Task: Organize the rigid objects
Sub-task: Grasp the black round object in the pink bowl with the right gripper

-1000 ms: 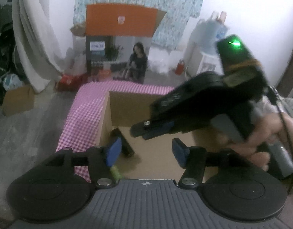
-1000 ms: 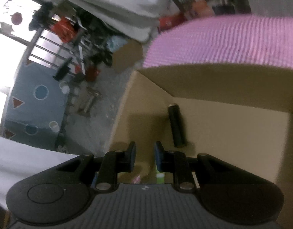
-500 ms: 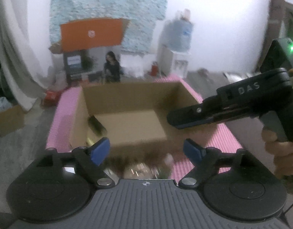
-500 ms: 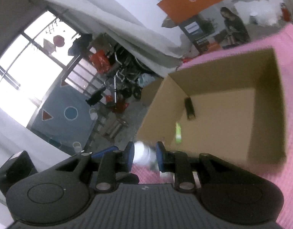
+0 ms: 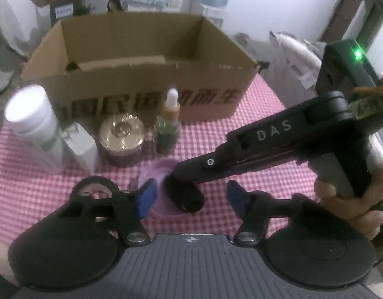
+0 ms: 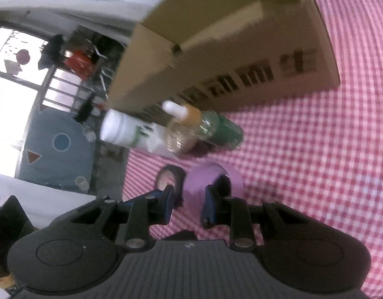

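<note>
Since a second ago I have pulled both tools out of the cardboard box (image 5: 146, 57) and brought them low over the counter (image 5: 241, 144) in front of it. My right tool (image 6: 189, 200) now sits around the near rim of a glossy purple roll of tape (image 6: 203, 177), its blue pads (image 6: 169, 199) close to the roll on either side; I cannot tell whether they press it yet. My left tool (image 5: 191, 196) is spread wide with nothing between its pads, the purple roll lying just beyond its left pad.

The counter wears a pink-and-white checked cloth. The box is plain corrugated brown with dark printed characters on its near wall. Before it stands a row of four: one white plastic bottle (image 5: 37, 129) far left, one small white carton (image 5: 83, 147), one round jar with a shiny gold lid (image 5: 122, 134), one green glass dropper bottle (image 5: 167, 124) with a white tip. One black tape ring (image 6: 169, 178) lies left of the purple roll.
</note>
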### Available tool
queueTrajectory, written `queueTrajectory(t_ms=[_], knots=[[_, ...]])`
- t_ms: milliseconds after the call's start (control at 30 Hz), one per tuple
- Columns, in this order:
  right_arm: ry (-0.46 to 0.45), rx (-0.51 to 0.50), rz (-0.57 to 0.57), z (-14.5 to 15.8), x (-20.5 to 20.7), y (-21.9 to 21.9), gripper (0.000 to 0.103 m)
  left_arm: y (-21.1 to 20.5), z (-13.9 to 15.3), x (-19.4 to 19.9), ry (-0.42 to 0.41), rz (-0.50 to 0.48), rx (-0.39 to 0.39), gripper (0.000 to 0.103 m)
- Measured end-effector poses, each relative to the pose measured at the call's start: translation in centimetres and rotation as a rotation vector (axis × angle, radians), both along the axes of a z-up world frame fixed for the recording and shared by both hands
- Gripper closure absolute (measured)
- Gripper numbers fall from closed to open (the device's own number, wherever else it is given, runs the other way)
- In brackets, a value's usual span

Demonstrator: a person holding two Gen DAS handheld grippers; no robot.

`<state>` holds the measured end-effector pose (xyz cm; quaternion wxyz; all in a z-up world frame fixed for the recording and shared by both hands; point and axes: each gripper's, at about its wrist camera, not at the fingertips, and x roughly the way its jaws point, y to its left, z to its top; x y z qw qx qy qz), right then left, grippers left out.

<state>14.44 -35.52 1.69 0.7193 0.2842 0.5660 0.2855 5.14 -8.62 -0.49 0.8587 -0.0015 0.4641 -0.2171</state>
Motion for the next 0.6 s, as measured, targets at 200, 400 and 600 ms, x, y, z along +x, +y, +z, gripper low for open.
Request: queueTrajectory(t_ms=[200, 400, 600], knots=[[0.053, -0.057, 0.027, -1.1, 1.3, 0.8, 0.074, -0.5, -1.8, 0.7, 0.067, -0.023, -0.012, 0.055], [0.11, -0.103, 0.045, -1.7, 1.9, 0.8, 0.074, -0.6, -3.2, 1.4, 0.112, -0.029, -0.007, 0.057], [0.125, -0.129, 0.068, -1.7, 2.6, 2.1, 0.075, -0.2, -4.2, 2.7, 0.129, -0.013, -0.011, 0.056]])
